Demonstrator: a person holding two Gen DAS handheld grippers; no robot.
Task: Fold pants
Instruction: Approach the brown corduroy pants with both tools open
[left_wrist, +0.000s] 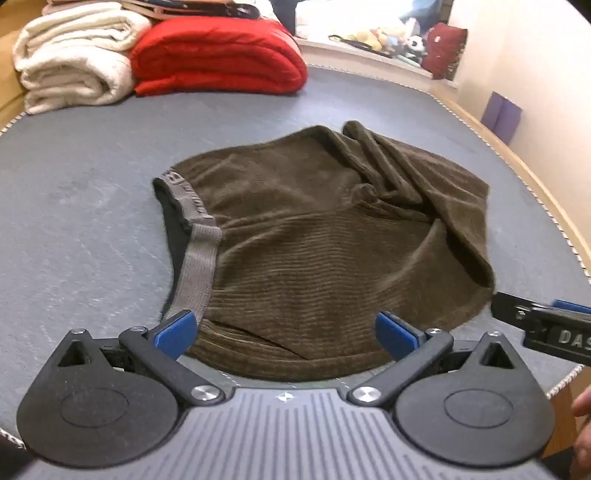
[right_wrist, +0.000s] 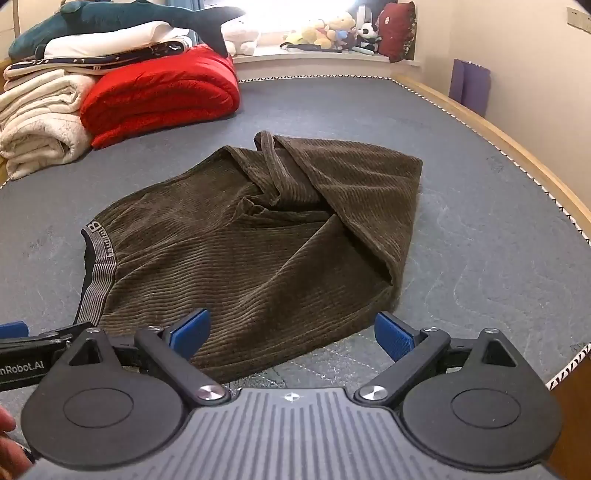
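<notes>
Dark olive corduroy pants lie folded in a rough heap on the grey mattress, their grey elastic waistband on the left. My left gripper hovers open over the near edge of the cloth, nothing between its blue pads. In the right wrist view the same pants fill the middle, waistband at the left. My right gripper stands open above the pants' near right corner, holding nothing. Each gripper shows at the edge of the other's view: the right one, the left one.
A red folded quilt and cream blankets are stacked at the far left. A plush shark lies on top. Soft toys line the window sill. The mattress edge and wooden frame run along the right.
</notes>
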